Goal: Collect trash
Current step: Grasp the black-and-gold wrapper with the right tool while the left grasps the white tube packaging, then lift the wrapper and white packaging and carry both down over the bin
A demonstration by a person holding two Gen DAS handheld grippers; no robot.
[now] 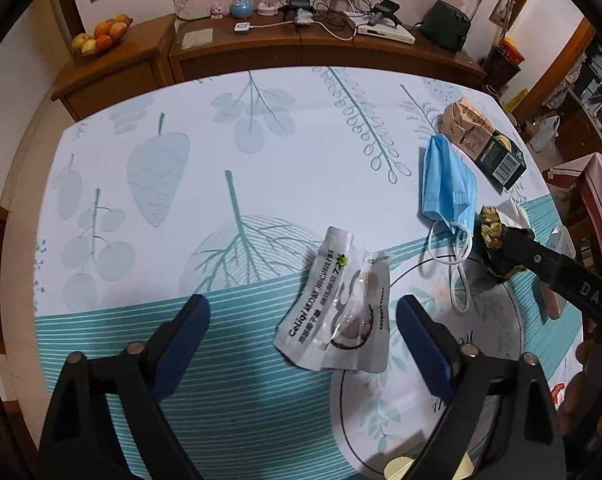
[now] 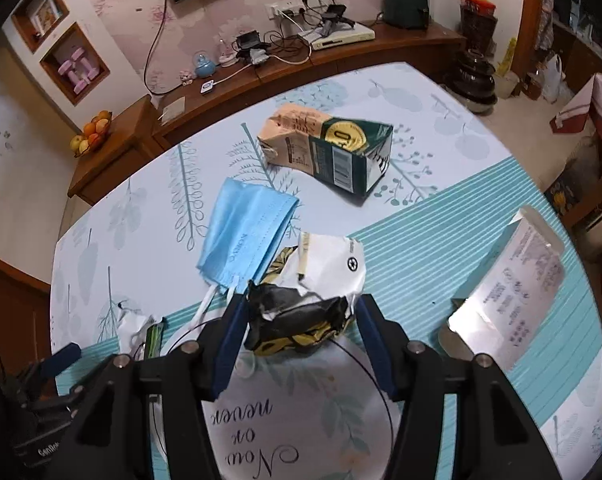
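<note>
My right gripper (image 2: 299,312) is shut on a crumpled black, gold and white wrapper (image 2: 301,308), held above a round white bag opening (image 2: 309,420) printed "Now or never". The wrapper also shows in the left wrist view (image 1: 491,232) with the right gripper's arm. My left gripper (image 1: 303,320) is open and empty, its fingers on either side of a silver coconut candy packet (image 1: 337,312) that lies on the table. A blue face mask (image 1: 447,180) (image 2: 245,228) and a green and peach carton (image 2: 329,148) (image 1: 481,140) lie further back.
The table wears a white and teal leaf-print cloth (image 1: 221,200). A silver foil pouch (image 2: 513,292) lies at the right. A wooden sideboard (image 1: 301,48) with cables, a fruit bowl (image 1: 101,38) and small items stands behind the table.
</note>
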